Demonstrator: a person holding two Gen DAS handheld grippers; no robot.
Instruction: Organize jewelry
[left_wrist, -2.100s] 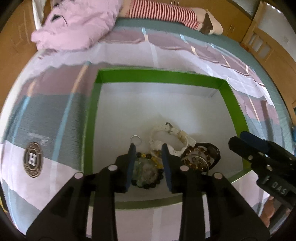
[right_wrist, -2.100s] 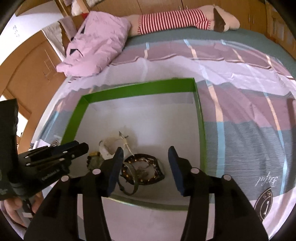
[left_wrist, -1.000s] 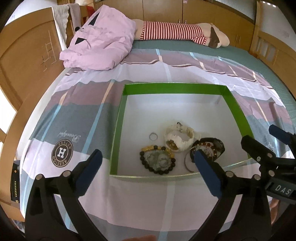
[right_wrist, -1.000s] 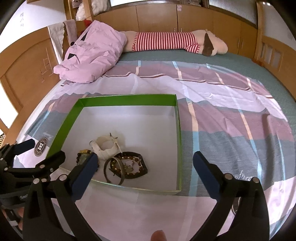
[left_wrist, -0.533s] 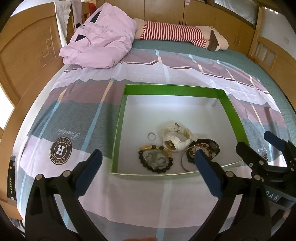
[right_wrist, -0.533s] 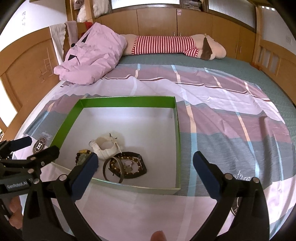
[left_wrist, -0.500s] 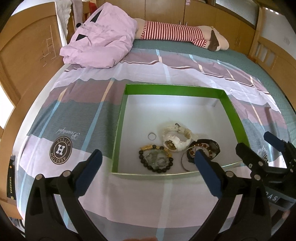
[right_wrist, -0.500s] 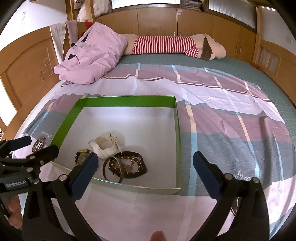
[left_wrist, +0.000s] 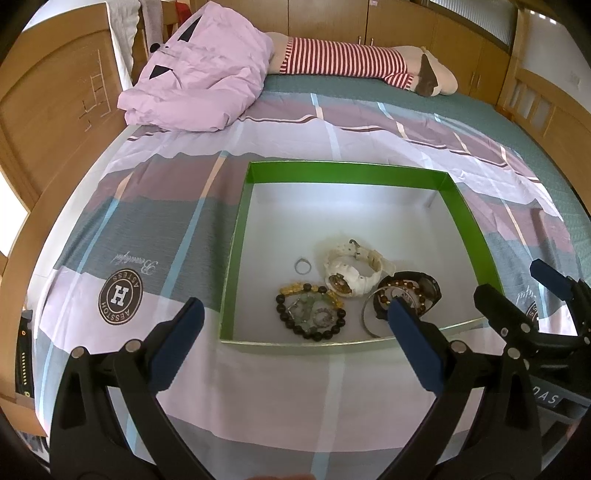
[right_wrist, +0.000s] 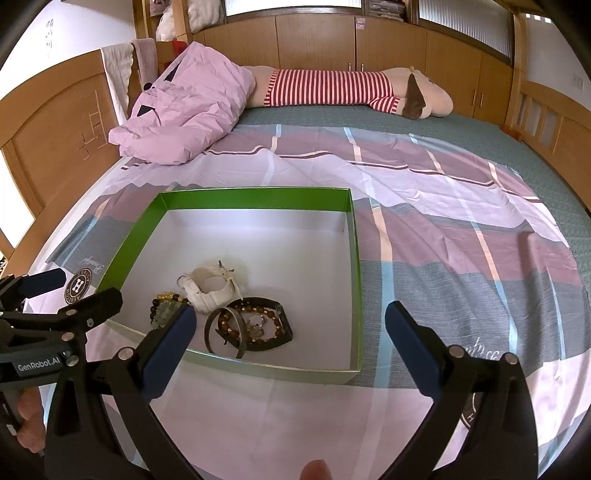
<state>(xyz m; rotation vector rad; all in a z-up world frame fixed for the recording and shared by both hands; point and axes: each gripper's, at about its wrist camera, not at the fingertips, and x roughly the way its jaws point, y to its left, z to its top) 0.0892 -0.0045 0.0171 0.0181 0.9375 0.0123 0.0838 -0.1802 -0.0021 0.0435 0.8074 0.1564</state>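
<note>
- Green-walled box (left_wrist: 238, 236) on the bed is holding all visible jewelry: ring (left_wrist: 303, 265), white watch (left_wrist: 352, 271), bead bracelet (left_wrist: 311, 316).
- I'm holding left tongs (left_wrist: 291, 334) and right tongs (right_wrist: 286, 345) wide open, gripping nothing; task is looking nearly finished.

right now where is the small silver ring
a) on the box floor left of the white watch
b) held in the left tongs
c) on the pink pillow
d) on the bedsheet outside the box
a: the silver ring lies on the floor of the green box, just left of the white watch; the left tongs are open and empty.

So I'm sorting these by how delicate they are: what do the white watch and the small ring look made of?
White watch: likely matte plastic or resin, with a chunky, dull off-white strap. Small ring: probably polished metal, a thin silvery glinting band; too small to be sure.
</note>
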